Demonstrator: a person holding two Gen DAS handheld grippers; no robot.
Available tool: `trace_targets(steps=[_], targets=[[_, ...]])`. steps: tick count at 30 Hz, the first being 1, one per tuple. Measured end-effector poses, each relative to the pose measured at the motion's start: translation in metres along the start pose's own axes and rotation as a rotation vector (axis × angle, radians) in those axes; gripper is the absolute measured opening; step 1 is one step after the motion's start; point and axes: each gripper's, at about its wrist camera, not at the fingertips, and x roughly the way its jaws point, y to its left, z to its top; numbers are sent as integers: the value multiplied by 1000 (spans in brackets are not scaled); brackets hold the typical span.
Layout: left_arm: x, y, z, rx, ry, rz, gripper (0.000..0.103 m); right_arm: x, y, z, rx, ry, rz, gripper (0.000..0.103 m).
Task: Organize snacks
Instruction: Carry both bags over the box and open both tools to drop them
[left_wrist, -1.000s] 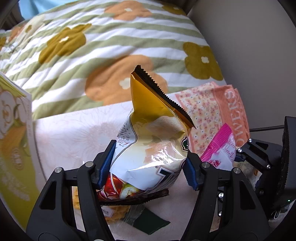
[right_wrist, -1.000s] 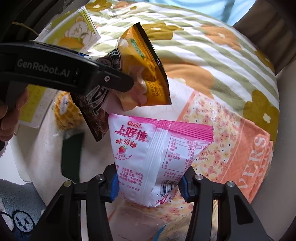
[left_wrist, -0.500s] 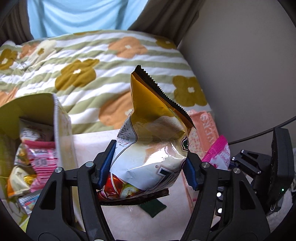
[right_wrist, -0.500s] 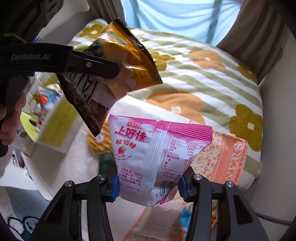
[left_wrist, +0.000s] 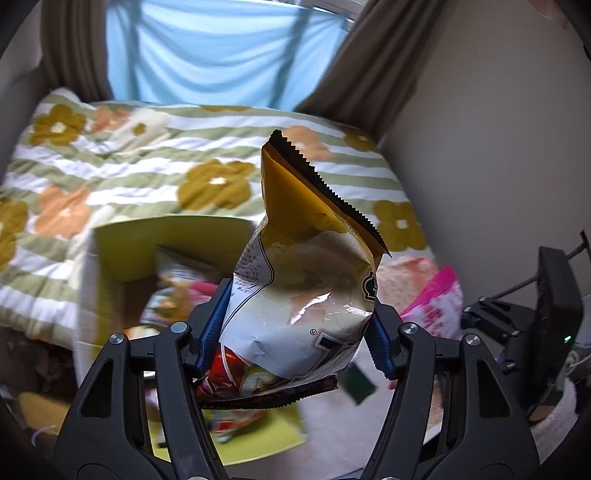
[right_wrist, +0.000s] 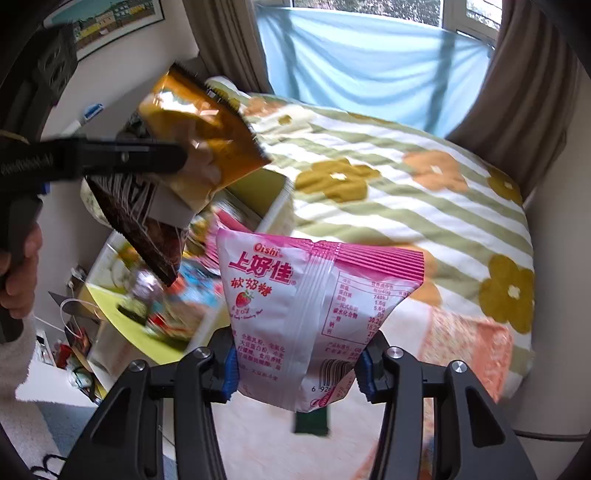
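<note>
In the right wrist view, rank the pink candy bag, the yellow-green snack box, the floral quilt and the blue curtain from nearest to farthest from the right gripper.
1. Pink candy bag: clamped in the right gripper.
2. Yellow-green snack box: open, just behind the bag, to the left.
3. Floral quilt: spread across the bed beyond the box, centre and right.
4. Blue curtain: hanging at the window behind the bed, top.

Soft window daylight; motion-blurred background, fisheye-warped edges.
</note>
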Motion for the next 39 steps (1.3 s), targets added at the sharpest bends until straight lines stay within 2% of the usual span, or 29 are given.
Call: trace_targets(steps=[4,8,15,18,20,22,24,27,29,33,39], targets=[[-12,46,-2,-27,-6,47,62,3,32,19,9,-27,-4,45],[-6,86,-5,-42,19,85,62,20,53,35,52,-38,16,45],[33,146,-7,-70,84,149,62,46,78,49,143,-45,19,45],[54,157,-6,-67,118,165,62,55,81,54,187,-42,38,46],[62,162,-3,-69,107,197,62,61,84,58,187,-33,45,46],[65,164,1,-69,75,229,70,67,88,62,166,-21,37,46],[69,165,4,-57,61,270,103,73,90,67,143,-14,40,46],[72,160,2,-12,46,335,103,80,87,71,129,0,47,46],[73,158,-2,15,53,350,103,84,85,75,121,6,47,46],[70,164,-14,-30,63,275,103,94,84,80,100,25,48,45],[63,169,-30,-84,80,225,103,117,84,94,105,62,41,46]])
